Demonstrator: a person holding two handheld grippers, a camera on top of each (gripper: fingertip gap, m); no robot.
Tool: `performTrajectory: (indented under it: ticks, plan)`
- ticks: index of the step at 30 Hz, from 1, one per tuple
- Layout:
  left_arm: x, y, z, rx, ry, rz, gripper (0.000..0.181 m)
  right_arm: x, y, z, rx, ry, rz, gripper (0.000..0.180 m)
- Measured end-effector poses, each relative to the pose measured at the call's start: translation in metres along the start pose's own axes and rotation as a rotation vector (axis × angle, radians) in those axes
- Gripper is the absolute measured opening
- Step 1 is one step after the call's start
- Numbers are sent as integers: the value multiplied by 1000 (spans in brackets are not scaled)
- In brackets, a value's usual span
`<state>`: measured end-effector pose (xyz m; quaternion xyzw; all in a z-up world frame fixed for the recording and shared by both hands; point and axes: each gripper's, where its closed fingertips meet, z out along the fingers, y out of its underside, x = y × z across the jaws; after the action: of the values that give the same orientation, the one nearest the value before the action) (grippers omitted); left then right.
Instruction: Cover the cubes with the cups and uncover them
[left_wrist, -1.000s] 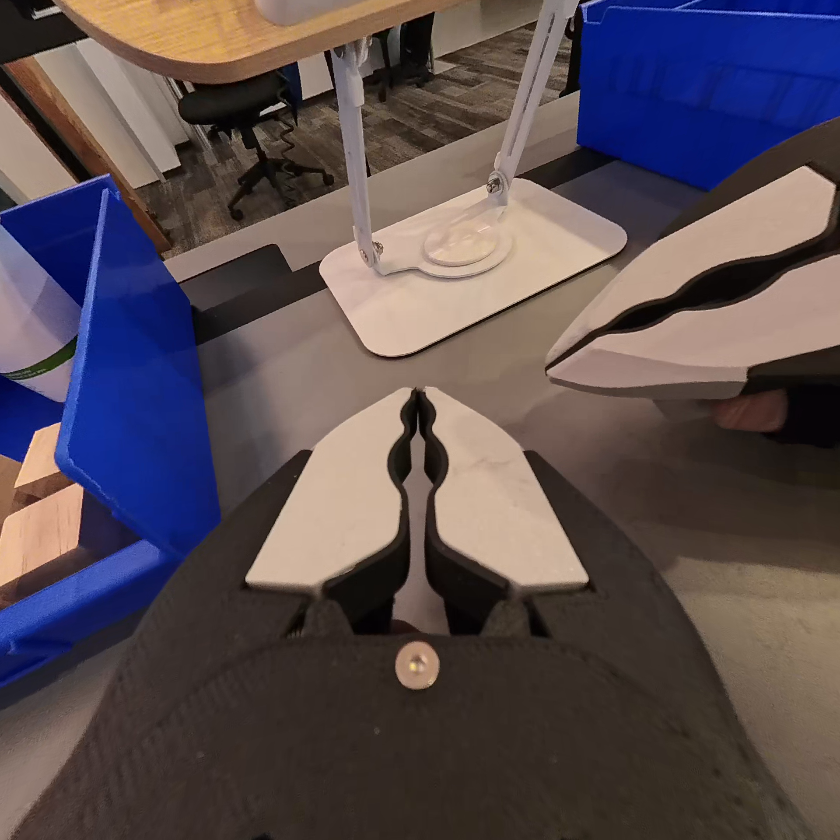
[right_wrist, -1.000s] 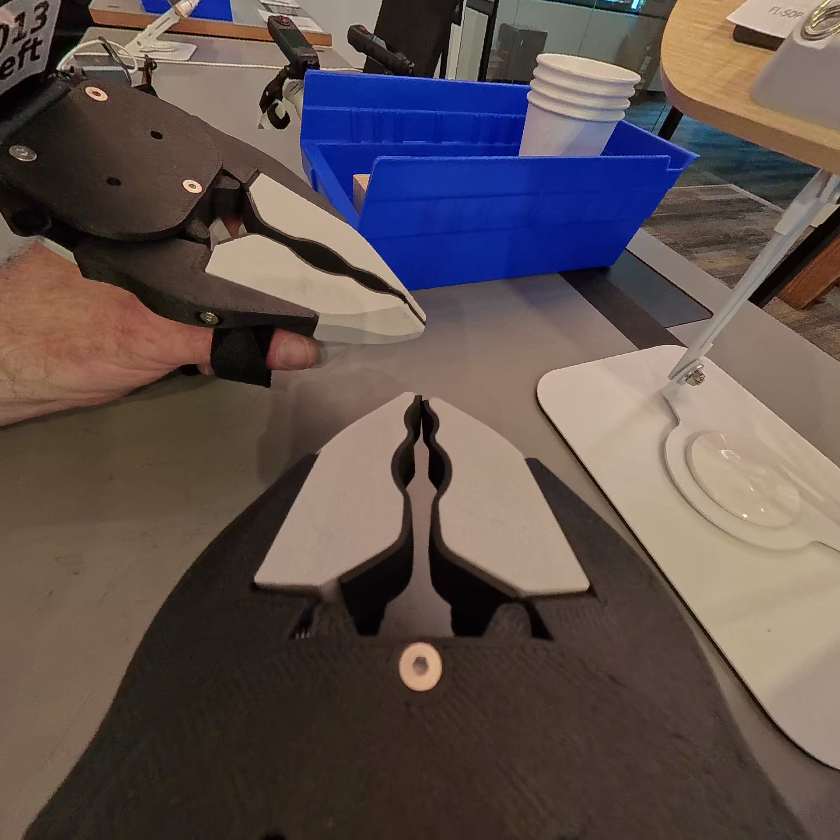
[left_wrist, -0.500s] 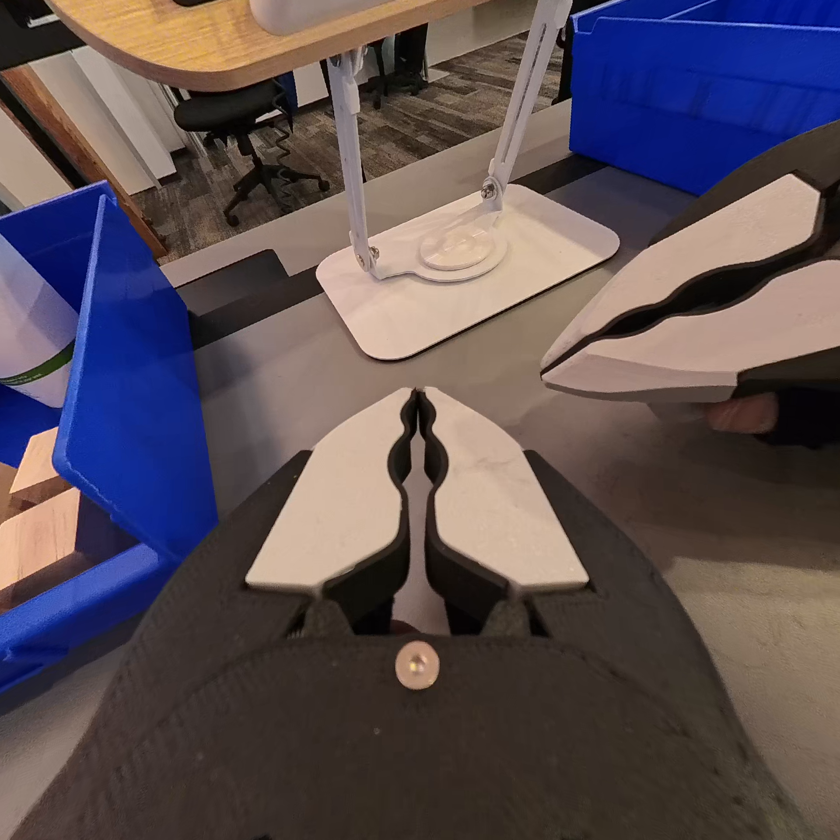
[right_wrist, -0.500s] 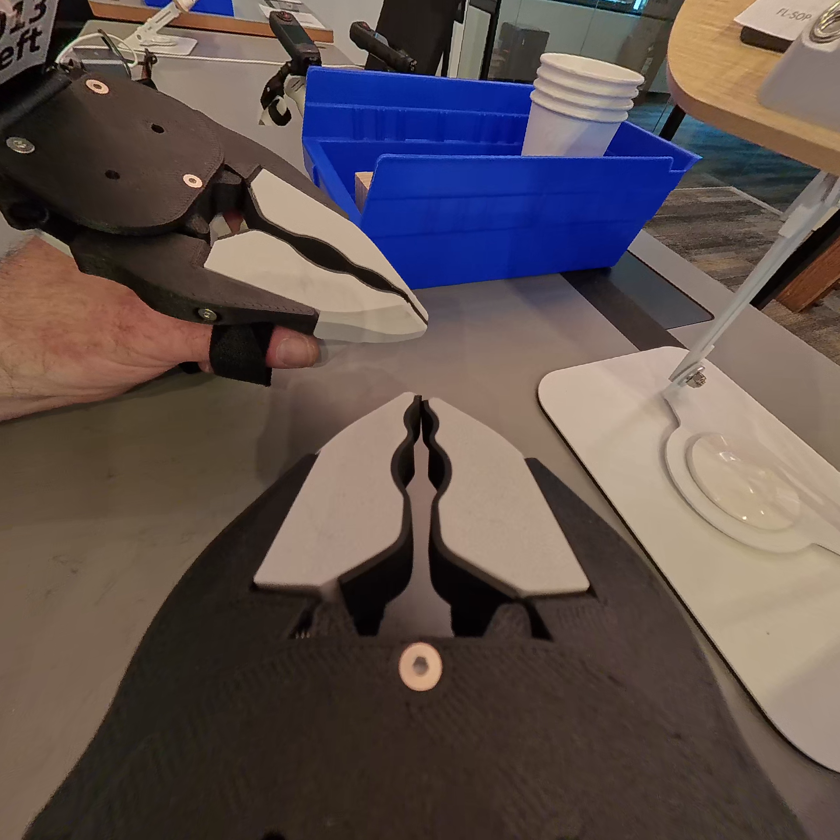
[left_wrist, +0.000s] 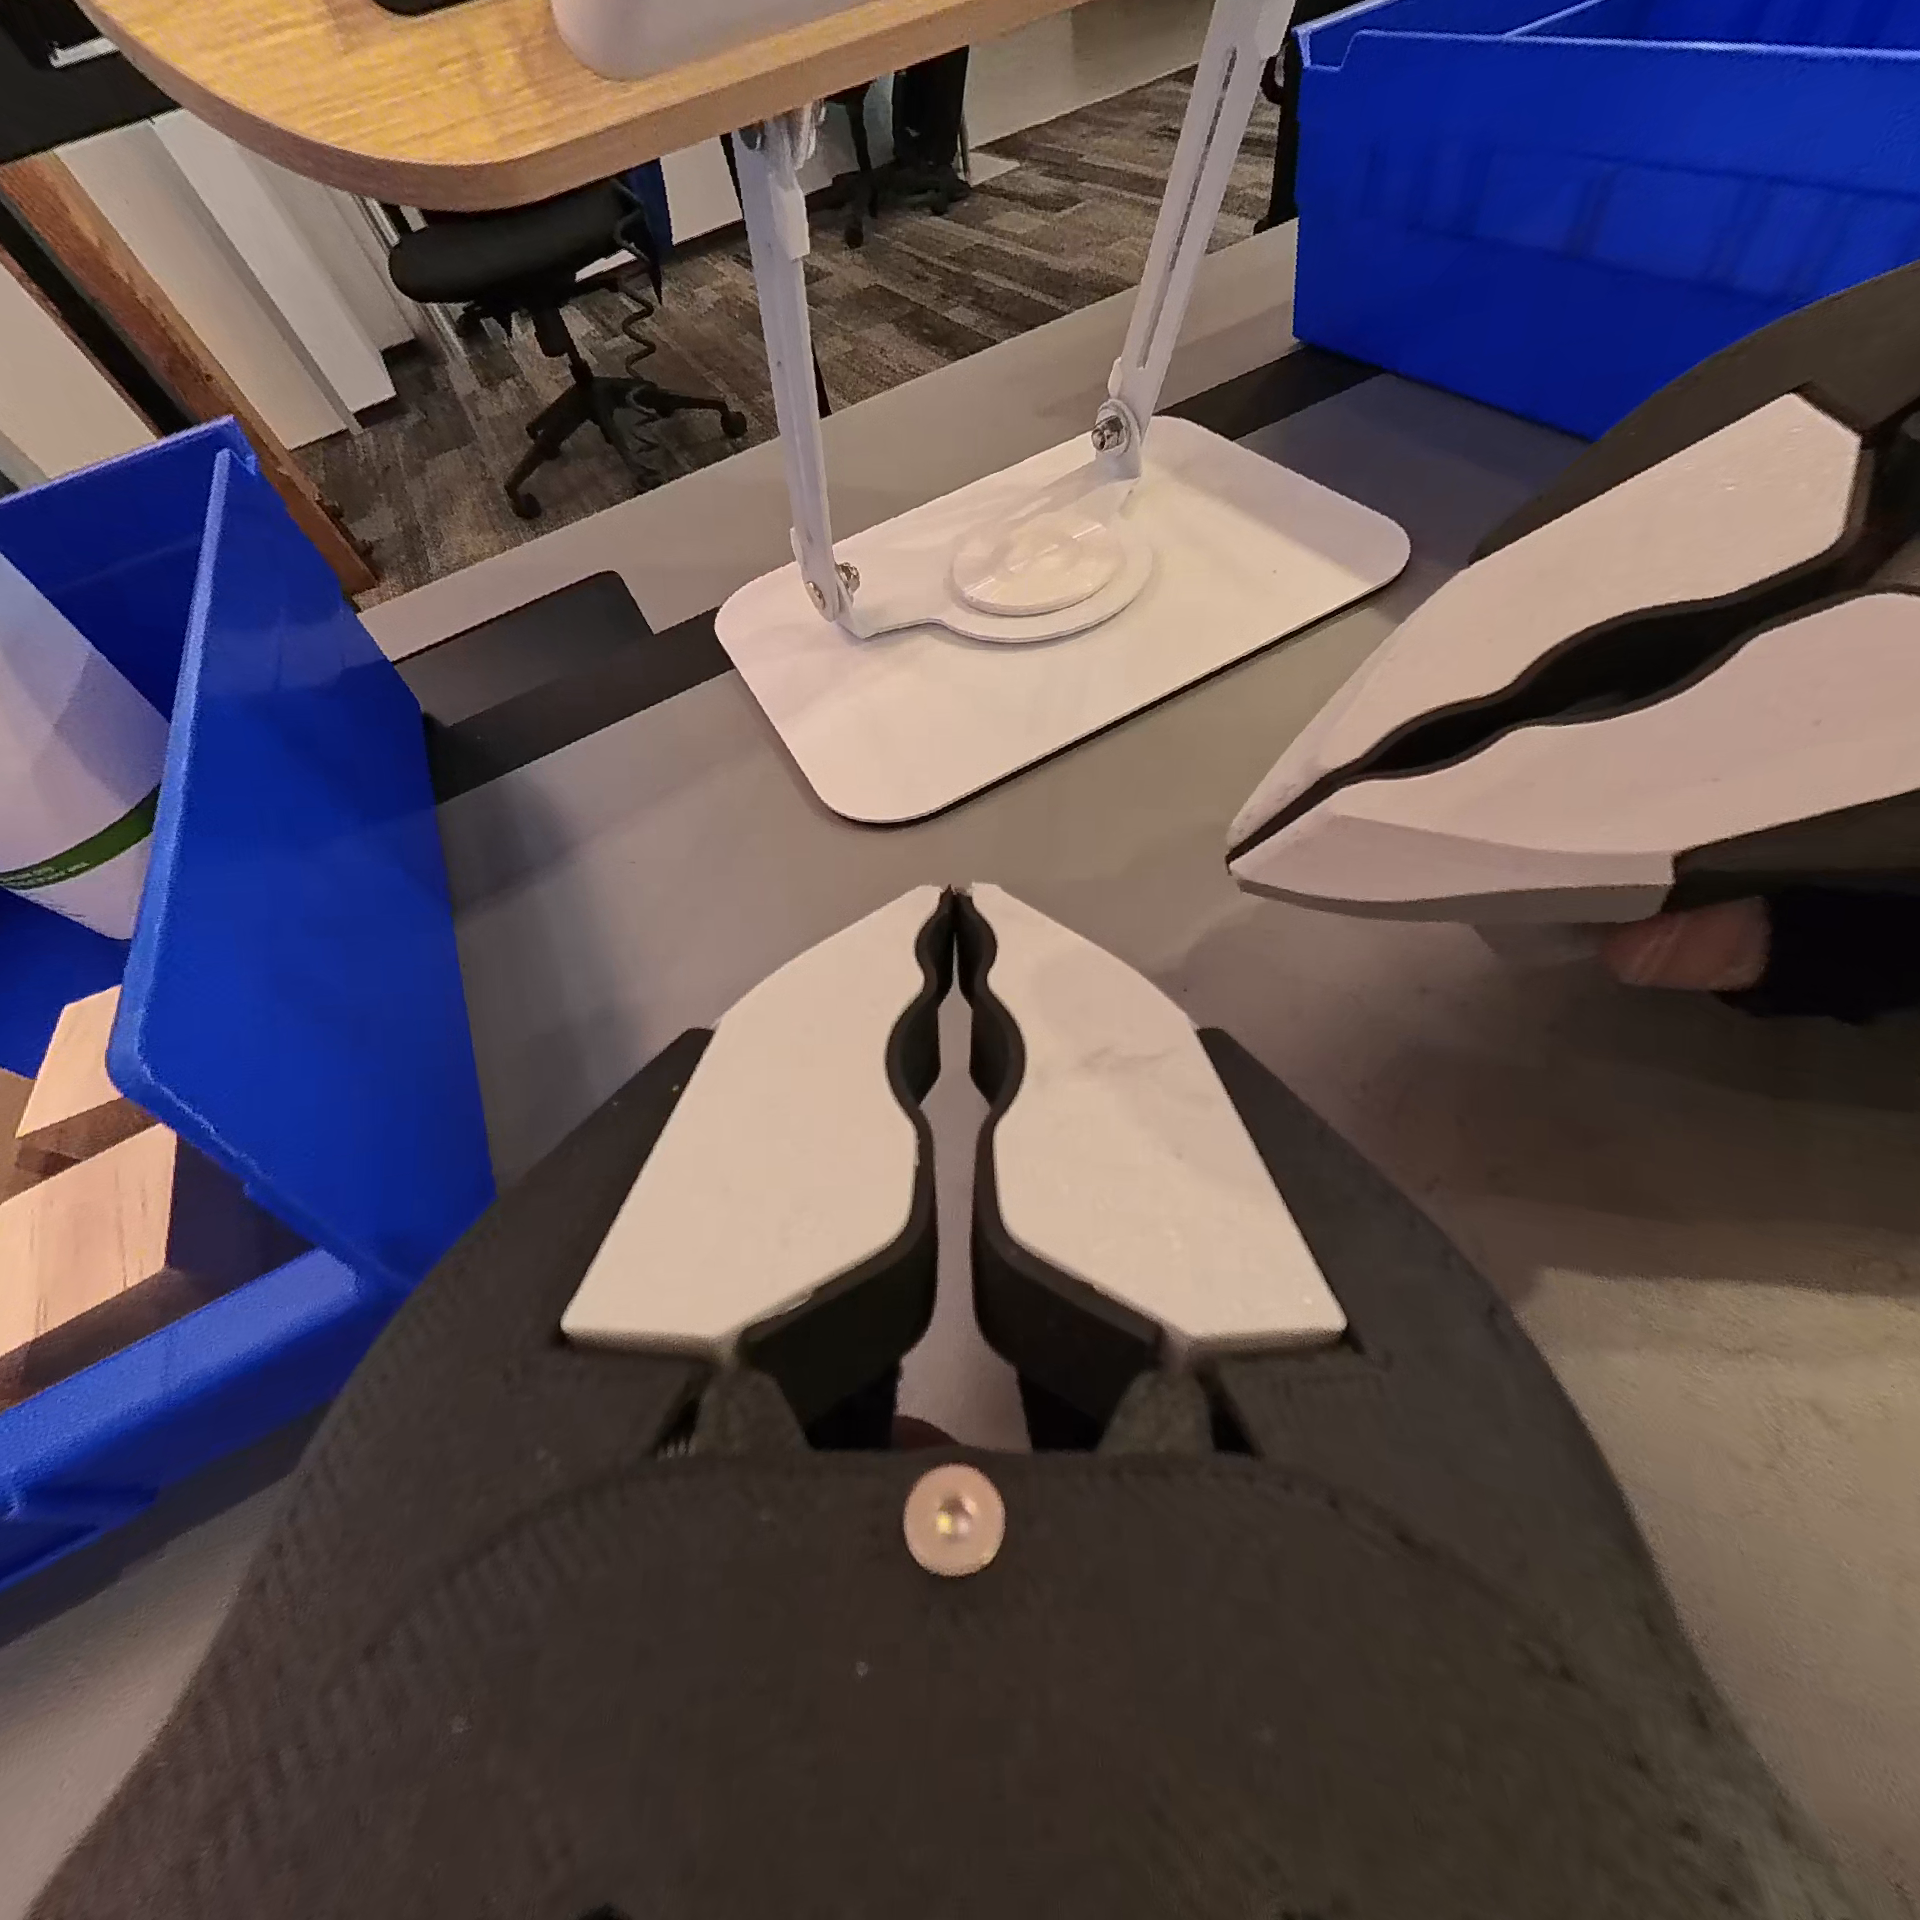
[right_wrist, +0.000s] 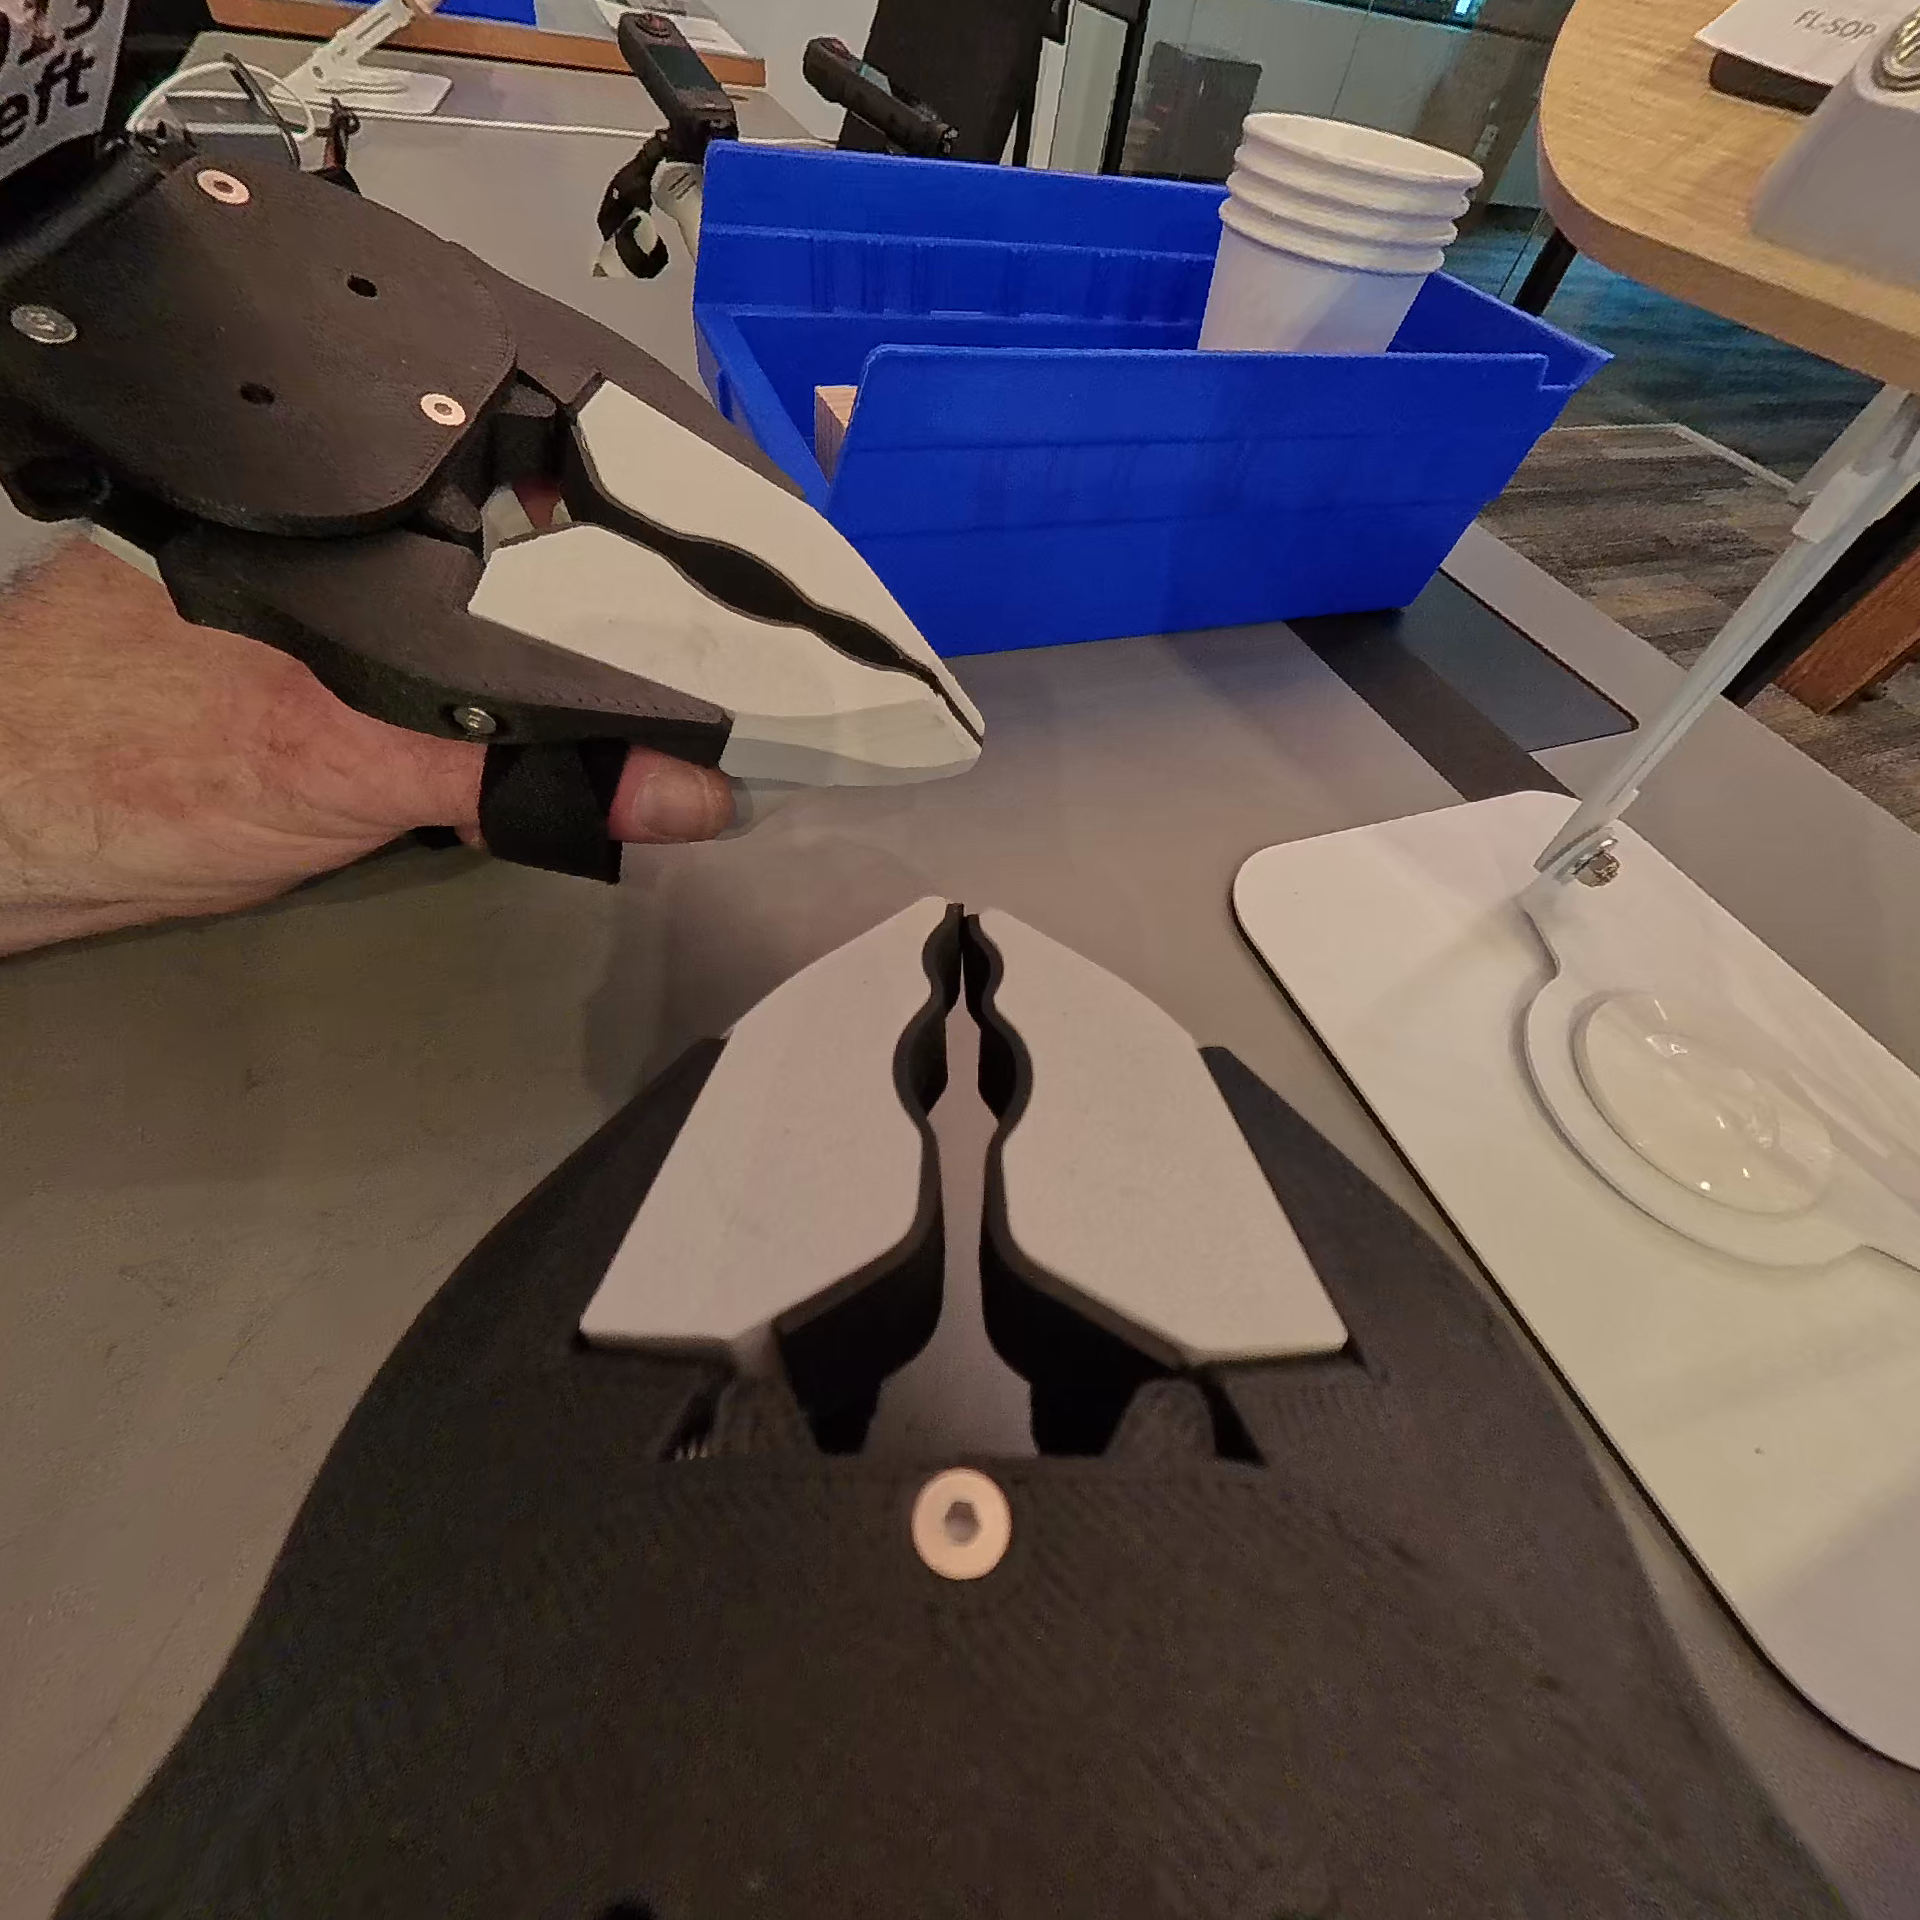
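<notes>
A stack of white paper cups (right_wrist: 1335, 249) stands in a blue bin (right_wrist: 1195, 499); in the left wrist view one cup (left_wrist: 73, 790) shows at the left edge in that bin (left_wrist: 281, 883). Wooden cubes (left_wrist: 78, 1195) lie in the bin's near compartment; one cube corner (right_wrist: 836, 426) shows in the right wrist view. My left gripper (left_wrist: 958, 894) is shut and empty above the grey table; it also shows in the right wrist view (right_wrist: 961, 717). My right gripper (right_wrist: 958, 912) is shut and empty; it also shows in the left wrist view (left_wrist: 1247, 862), to the right of the left one.
A white lamp base (left_wrist: 1060, 634) with two thin white arms stands on the table between the bins; it also shows in the right wrist view (right_wrist: 1621, 1195). A second blue bin (left_wrist: 1600, 197) is at the far right. A wooden tabletop (left_wrist: 468, 94) overhangs beyond.
The left wrist view has drawn back and tilted up slightly, so the lamp base sits a little farther off. Both grippers stay shut and empty.
</notes>
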<state>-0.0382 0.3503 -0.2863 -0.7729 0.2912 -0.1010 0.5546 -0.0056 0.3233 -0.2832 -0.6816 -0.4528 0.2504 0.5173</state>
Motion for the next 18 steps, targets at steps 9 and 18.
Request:
performTrajectory:
  ticks: [9, 18]
  plan:
    - [0, -2, -1, 13, -1, -4, 0, 0, 0, 1, -4, -2, 0, 0]
    - [-24, -43, -38, 224, -59, 25, 0, 0, 0, 0, 3, -8, 6, 0]
